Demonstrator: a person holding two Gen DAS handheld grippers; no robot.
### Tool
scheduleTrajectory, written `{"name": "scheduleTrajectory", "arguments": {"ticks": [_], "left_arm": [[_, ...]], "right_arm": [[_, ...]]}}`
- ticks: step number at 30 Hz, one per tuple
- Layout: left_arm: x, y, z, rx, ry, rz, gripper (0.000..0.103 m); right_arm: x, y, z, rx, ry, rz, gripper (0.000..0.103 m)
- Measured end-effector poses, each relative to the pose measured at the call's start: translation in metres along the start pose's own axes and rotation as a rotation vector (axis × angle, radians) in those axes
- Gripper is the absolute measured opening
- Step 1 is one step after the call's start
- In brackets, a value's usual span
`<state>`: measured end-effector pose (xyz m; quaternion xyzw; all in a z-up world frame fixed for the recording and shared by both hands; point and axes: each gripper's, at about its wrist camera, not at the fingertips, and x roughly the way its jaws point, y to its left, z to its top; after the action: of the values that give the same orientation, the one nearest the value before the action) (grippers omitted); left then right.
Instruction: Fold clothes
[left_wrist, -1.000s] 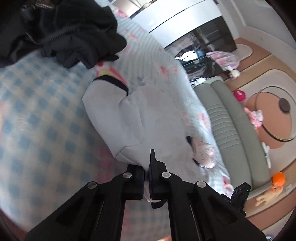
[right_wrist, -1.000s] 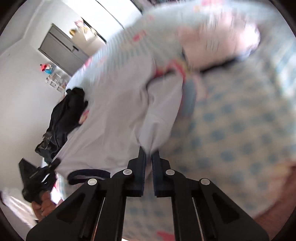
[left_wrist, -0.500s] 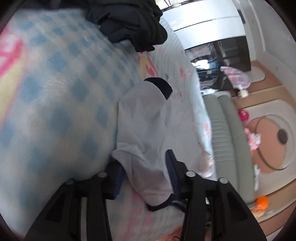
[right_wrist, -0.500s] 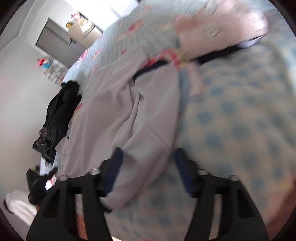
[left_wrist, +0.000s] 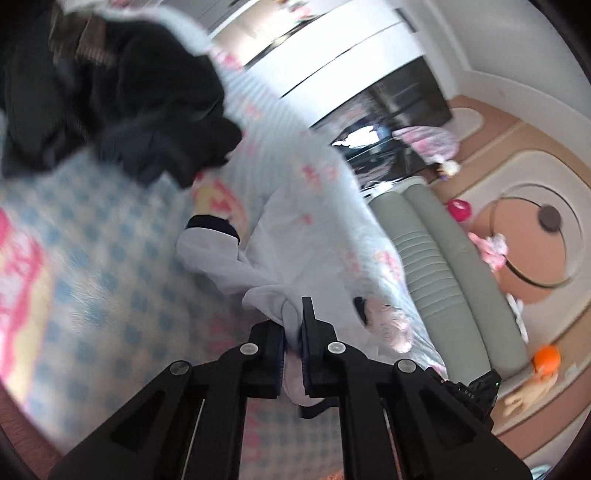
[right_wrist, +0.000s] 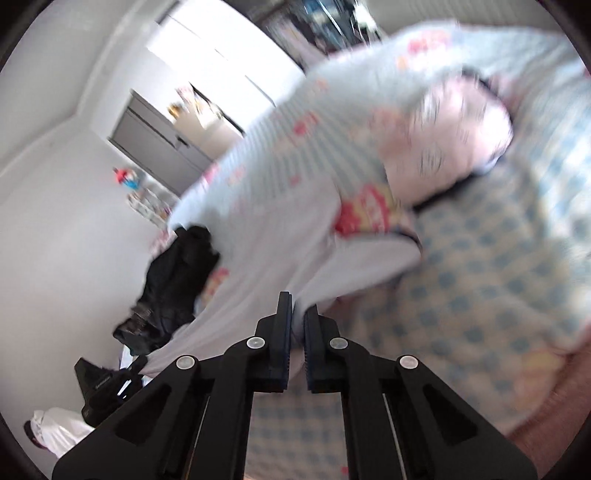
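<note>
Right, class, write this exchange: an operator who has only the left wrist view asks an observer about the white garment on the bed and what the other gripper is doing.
Operator: My left gripper has just been closing, with the white garment between its jaws. What about the other one?
Observer: The right gripper is shut on a fold of the same white garment.
Operator: Where does the cloth run from there?
Observer: In the right wrist view it stretches away to the left, toward the black clothes pile.
</note>
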<state>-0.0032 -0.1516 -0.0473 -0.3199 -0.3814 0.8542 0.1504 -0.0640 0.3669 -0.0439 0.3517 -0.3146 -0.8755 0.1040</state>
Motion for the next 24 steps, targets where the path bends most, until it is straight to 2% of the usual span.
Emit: {"name": "scheduleTrajectory", "arguments": {"ticks": [2, 4, 5, 7, 8, 12, 15, 17, 20, 22, 23, 24], "left_arm": [[-0.004, 0.011, -0.006, -0.028, 0.013, 0.013, 0.013], [0.007, 0.031, -0.017, -0.103, 0.077, 0.000, 0.035], [0.015, 0.045, -0.026, -0.159, 0.116, 0.010, 0.035], [0.026, 0.067, -0.043, -0.236, 0.179, 0.030, 0.034], [0.029, 0.071, -0.050, -0.246, 0.194, 0.046, 0.034], [0.041, 0.075, -0.069, -0.230, 0.246, 0.095, 0.036], [0.050, 0.069, -0.073, -0.187, 0.269, 0.108, 0.036], [0.047, 0.059, -0.067, -0.134, 0.240, 0.117, 0.036], [0.034, 0.061, -0.058, -0.138, 0.173, 0.133, 0.040], [0.025, 0.075, -0.053, -0.183, 0.133, 0.181, 0.042], [0.025, 0.078, -0.050, -0.199, 0.127, 0.169, 0.042], [0.024, 0.081, -0.047, -0.215, 0.120, 0.156, 0.042]], "right_arm": [[-0.009, -0.005, -0.008, 0.009, -0.006, -0.064, 0.005], [0.012, -0.025, -0.023, 0.059, 0.121, -0.135, 0.008], [0.020, -0.034, -0.031, 0.103, 0.165, -0.125, 0.009], [0.031, -0.048, -0.048, 0.193, 0.224, -0.078, 0.018], [0.034, -0.051, -0.053, 0.211, 0.232, -0.064, 0.030], [0.054, -0.041, -0.063, 0.130, 0.290, -0.089, 0.049], [0.074, -0.037, -0.073, 0.078, 0.333, -0.173, 0.048], [0.076, -0.033, -0.075, 0.035, 0.315, -0.233, 0.041], [0.056, -0.030, -0.066, 0.018, 0.189, -0.242, 0.041], [0.041, -0.033, -0.057, 0.025, 0.118, -0.198, 0.052], [0.039, -0.034, -0.053, 0.026, 0.119, -0.169, 0.066], [0.043, -0.036, -0.053, 0.028, 0.164, -0.138, 0.066]]}}
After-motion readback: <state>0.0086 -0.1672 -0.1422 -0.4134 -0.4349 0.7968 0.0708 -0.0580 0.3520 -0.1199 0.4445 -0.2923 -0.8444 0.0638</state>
